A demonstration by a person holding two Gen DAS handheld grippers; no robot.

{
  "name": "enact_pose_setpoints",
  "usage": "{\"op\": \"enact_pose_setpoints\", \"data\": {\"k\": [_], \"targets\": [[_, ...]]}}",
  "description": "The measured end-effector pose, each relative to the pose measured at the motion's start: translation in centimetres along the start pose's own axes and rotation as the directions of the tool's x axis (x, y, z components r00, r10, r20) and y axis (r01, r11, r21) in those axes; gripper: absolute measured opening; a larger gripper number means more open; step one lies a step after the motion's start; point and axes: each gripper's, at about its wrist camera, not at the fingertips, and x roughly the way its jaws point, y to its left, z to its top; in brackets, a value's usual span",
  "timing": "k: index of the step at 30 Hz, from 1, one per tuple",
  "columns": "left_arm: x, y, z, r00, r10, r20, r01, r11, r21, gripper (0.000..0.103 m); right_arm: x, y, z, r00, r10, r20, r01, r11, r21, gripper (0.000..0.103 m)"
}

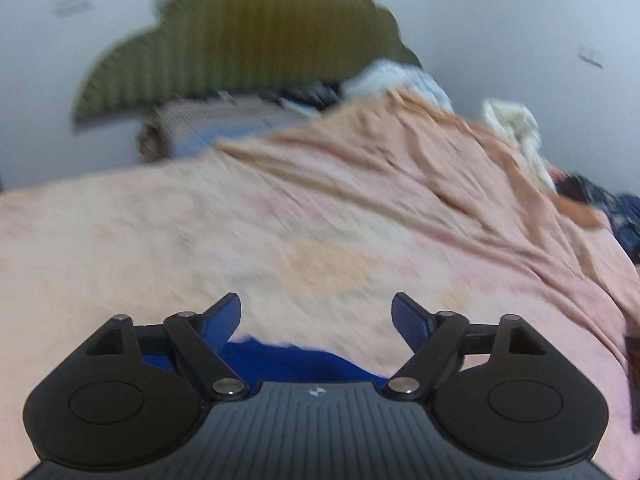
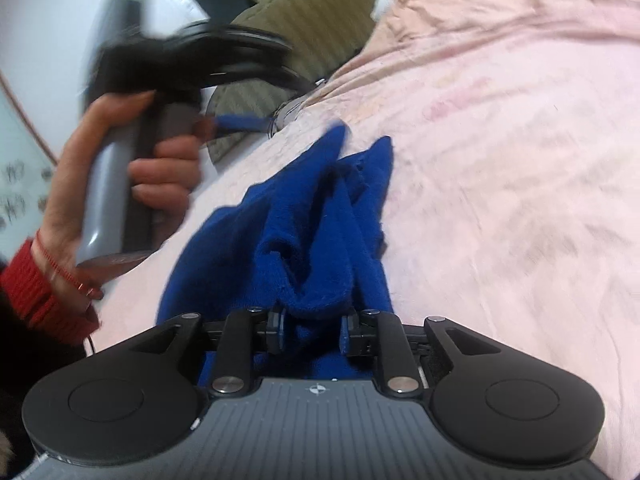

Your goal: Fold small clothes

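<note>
A small blue fleece garment [image 2: 316,232] lies bunched on the pink bedsheet [image 2: 500,160]. My right gripper [image 2: 312,330] is shut on its near edge, the cloth bulging between the fingers. My left gripper [image 1: 316,316] is open and empty above the sheet, with a strip of the blue garment [image 1: 288,358] just under its base. In the right wrist view the left gripper [image 2: 240,124] is held up in a hand at the upper left, blurred, above the garment's far left side.
An olive quilted headboard [image 1: 248,44] stands at the bed's far end against the white wall. A folded checked blanket [image 1: 208,124], white clothes [image 1: 516,124] and dark clothes [image 1: 600,196] lie along the far and right edges of the pink sheet [image 1: 320,208].
</note>
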Motion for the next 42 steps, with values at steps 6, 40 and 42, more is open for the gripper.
{"op": "enact_pose_setpoints", "data": {"k": [6,40,42], "targets": [[-3.4,1.8,-3.2,0.995,0.102,0.0,-0.101,0.983,0.154,0.083,0.2,-2.2,0.6,0.999,0.041,-0.013,-0.038,0.989,0.14,0.011],[-11.0,4.3,-15.1,0.989,0.145,-0.042,-0.13,0.96,0.249,0.083,-2.8,-0.6,3.4,0.995,-0.094,-0.038,0.094,0.995,-0.021,0.028],[-10.5,4.1,-14.3,0.988,0.15,-0.042,-0.135,0.961,0.241,0.083,-3.2,1.1,4.2,0.991,-0.128,0.028,0.131,0.984,-0.122,0.029]]}}
